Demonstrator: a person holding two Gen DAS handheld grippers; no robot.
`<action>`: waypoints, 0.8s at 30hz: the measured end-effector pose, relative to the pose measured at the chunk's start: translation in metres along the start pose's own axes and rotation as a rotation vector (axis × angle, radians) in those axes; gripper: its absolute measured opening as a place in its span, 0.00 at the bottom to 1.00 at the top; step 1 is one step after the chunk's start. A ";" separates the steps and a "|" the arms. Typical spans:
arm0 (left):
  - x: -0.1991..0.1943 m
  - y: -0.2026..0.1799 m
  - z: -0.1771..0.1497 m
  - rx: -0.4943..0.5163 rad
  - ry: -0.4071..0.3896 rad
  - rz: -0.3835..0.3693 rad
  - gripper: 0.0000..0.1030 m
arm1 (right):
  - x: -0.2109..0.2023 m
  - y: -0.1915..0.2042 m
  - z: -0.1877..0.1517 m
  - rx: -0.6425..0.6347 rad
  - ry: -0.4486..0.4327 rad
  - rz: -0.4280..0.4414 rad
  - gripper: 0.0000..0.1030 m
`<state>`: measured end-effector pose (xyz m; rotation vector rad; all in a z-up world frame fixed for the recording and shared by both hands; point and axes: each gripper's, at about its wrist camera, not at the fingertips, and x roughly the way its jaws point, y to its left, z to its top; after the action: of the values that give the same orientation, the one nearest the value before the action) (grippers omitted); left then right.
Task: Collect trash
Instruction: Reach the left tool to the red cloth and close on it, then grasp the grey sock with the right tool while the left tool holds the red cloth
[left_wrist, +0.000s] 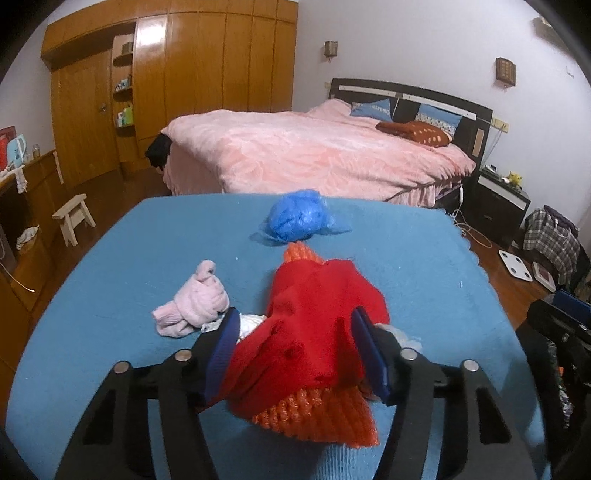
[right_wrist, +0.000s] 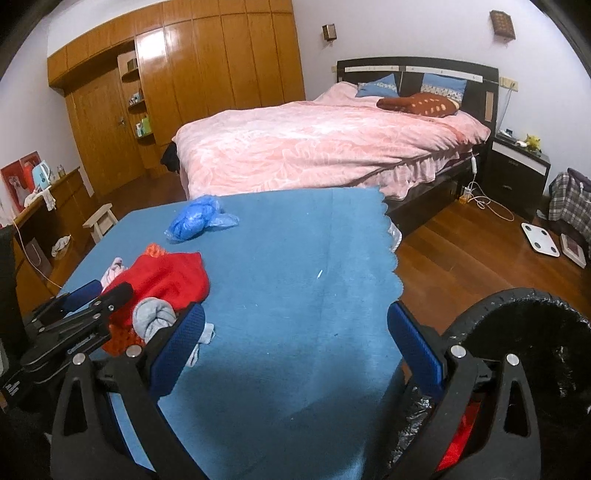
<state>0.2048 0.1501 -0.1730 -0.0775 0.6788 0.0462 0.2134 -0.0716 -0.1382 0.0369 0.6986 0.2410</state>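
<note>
A red cloth (left_wrist: 317, 325) lies bunched over an orange foam net (left_wrist: 321, 417) on the blue-covered table (left_wrist: 110, 280). My left gripper (left_wrist: 295, 317) has its blue pads pressed against both sides of the cloth. A crumpled pink cloth (left_wrist: 195, 306) and a bit of white paper (left_wrist: 251, 323) lie just to its left, and a blue plastic bag (left_wrist: 299, 216) lies farther back. My right gripper (right_wrist: 295, 310) hangs open over bare table cover (right_wrist: 295, 258) with nothing between its fingers. A grey balled sock (right_wrist: 155, 319) lies by its left finger. The left gripper (right_wrist: 107, 291) shows at the left on the red cloth (right_wrist: 170, 277).
A black-lined bin (right_wrist: 535, 350) stands low at the right, beside the table's scalloped edge (right_wrist: 391, 251). Beyond the table are a pink-covered bed (right_wrist: 314, 147), a small wooden stool (left_wrist: 74, 218), a wooden wardrobe (left_wrist: 184, 74) and a white scale (right_wrist: 539, 236) on the wood floor.
</note>
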 end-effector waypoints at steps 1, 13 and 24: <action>0.001 -0.001 0.000 0.005 0.000 0.001 0.54 | 0.002 0.000 -0.001 0.000 0.003 -0.001 0.94; -0.001 -0.010 0.003 0.011 -0.025 -0.015 0.13 | 0.010 0.010 -0.001 -0.012 0.020 0.018 0.94; -0.025 0.018 0.001 -0.041 -0.055 -0.018 0.12 | 0.027 0.048 -0.005 -0.066 0.047 0.093 0.94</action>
<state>0.1842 0.1674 -0.1576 -0.1211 0.6219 0.0452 0.2202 -0.0188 -0.1533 0.0014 0.7364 0.3551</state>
